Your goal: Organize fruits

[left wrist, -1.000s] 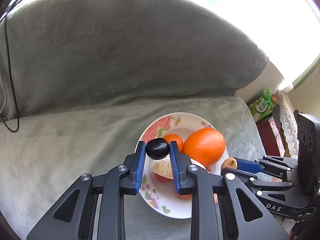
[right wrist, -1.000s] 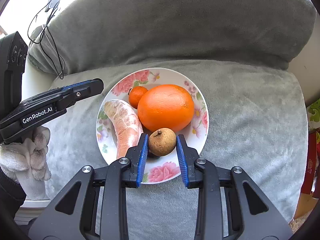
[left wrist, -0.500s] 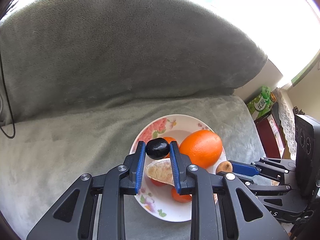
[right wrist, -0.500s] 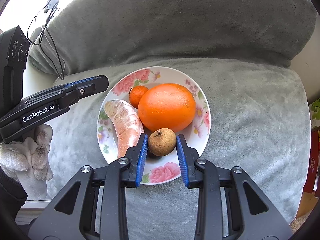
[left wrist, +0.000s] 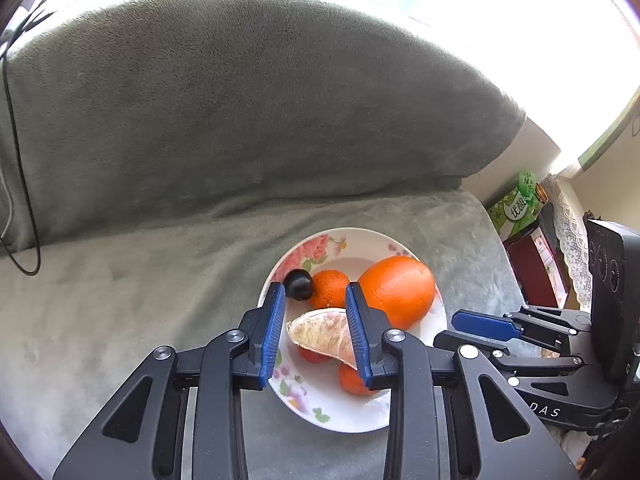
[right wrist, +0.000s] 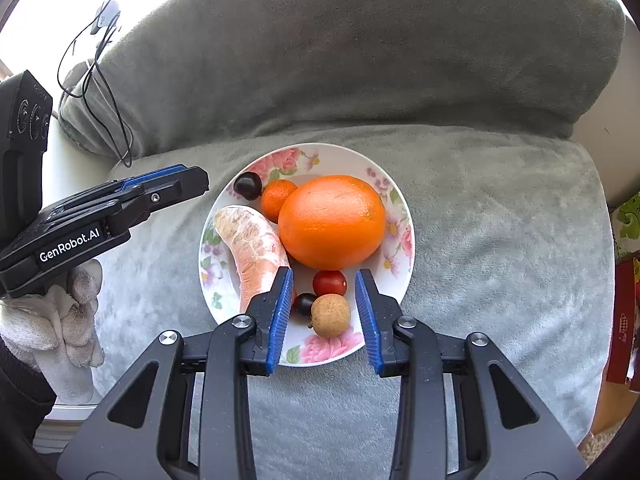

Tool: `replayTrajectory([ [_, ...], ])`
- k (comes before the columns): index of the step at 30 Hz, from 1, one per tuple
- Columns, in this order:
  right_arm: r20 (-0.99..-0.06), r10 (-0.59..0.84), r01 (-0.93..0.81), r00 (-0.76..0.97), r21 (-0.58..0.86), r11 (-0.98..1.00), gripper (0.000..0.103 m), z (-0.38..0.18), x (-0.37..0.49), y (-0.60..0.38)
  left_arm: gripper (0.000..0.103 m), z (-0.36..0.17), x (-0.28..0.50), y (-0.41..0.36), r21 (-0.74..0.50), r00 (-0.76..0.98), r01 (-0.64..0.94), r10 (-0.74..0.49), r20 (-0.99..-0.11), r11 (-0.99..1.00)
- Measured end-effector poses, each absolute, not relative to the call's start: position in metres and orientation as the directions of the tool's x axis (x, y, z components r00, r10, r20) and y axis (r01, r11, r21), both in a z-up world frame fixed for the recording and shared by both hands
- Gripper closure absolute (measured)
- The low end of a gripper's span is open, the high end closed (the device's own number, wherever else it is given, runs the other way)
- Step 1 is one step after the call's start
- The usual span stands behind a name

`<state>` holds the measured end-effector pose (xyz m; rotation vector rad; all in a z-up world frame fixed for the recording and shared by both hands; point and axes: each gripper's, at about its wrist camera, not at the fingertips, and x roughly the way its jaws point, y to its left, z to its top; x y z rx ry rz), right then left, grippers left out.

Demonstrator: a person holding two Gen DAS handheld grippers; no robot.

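A floral plate (right wrist: 394, 200) on the grey sofa seat holds a large orange (right wrist: 332, 222), a mandarin (right wrist: 277, 199), a peeled pomelo segment (right wrist: 252, 244), a cherry tomato (right wrist: 329, 283), two dark grapes (right wrist: 247, 185) and a brown longan (right wrist: 331, 315). My right gripper (right wrist: 324, 276) hangs over the plate's near edge, jaws opening; the longan lies loose between its fingers, untouched. My left gripper (left wrist: 315, 292) is opening above the plate (left wrist: 360, 236); the dark grape (left wrist: 298, 285) rests on the plate just past its left fingertip, free of the pads.
A grey blanket covers the sofa seat and backrest (right wrist: 340, 60). Black cables (right wrist: 100, 80) trail at the left. Green packets (left wrist: 516, 204) and a red box (left wrist: 540, 256) stand off the seat's right side. A hand in a white glove (right wrist: 48, 320) holds the left gripper.
Both grippers opened. The left one let the dark grape drop onto the plate's far side. The right one released the longan onto the near rim, uncovering a tomato and another grape.
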<state>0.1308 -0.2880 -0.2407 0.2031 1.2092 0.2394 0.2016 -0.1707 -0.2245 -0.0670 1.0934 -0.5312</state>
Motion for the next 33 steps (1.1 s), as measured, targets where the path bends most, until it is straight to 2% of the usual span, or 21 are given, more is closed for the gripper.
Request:
replayTrajectory([
  [1, -0.897, 0.287, -0.073, 0.336, 0.278, 0.958, 0.069, -0.24, 0.13, -0.288, 0.073, -0.223, 0.201, -0.17, -0.308, 0.35, 0.376, -0.442, -0.826, 0.874],
  [3, -0.896, 0.281, -0.072, 0.343, 0.273, 0.959, 0.061, -0.237, 0.128, -0.289, 0.072, -0.221, 0.199, -0.169, -0.311, 0.355, 0.376, -0.445, -0.822, 0.873],
  [4, -0.895, 0.275, -0.069, 0.352, 0.268, 0.961, 0.049, -0.235, 0.126, -0.289, 0.068, -0.219, 0.197, -0.168, -0.311, 0.359, 0.375, -0.446, -0.82, 0.873],
  [5, -0.891, 0.27, -0.068, 0.364, 0.264, 0.962, 0.042, -0.232, 0.125, -0.29, 0.065, -0.217, 0.196, -0.166, -0.311, 0.362, 0.374, -0.446, -0.818, 0.874],
  [8, -0.887, 0.255, -0.071, 0.385, 0.247, 0.966, 0.041, -0.223, 0.12, -0.288, 0.063, -0.211, 0.189, -0.163, -0.316, 0.371, 0.37, -0.45, -0.812, 0.874],
  [10, -0.887, 0.232, -0.066, 0.4, 0.225, 0.972, 0.037, -0.218, 0.117, -0.288, 0.057, -0.207, 0.184, -0.16, -0.309, 0.379, 0.368, -0.445, -0.811, 0.877],
  [16, -0.883, 0.168, -0.045, 0.439, 0.166, 0.985, 0.037, -0.201, 0.111, -0.288, 0.043, -0.192, 0.169, -0.15, -0.292, 0.425, 0.348, -0.428, -0.798, 0.891],
  [19, -0.875, 0.139, -0.046, 0.463, 0.133, 0.99, 0.037, -0.191, 0.105, -0.287, 0.043, -0.184, 0.163, -0.143, -0.289, 0.446, 0.328, -0.417, -0.792, 0.9],
  [22, -0.868, 0.113, -0.04, 0.483, 0.107, 0.993, 0.037, -0.183, 0.102, -0.284, 0.037, -0.176, 0.157, -0.137, -0.281, 0.468, 0.305, -0.401, -0.788, 0.91],
  [33, -0.848, 0.068, 0.011, 0.525, 0.086, 0.996, 0.037, -0.163, 0.087, -0.288, 0.037, -0.163, 0.132, -0.137, -0.211, 0.499, 0.271, -0.324, -0.804, 0.939],
])
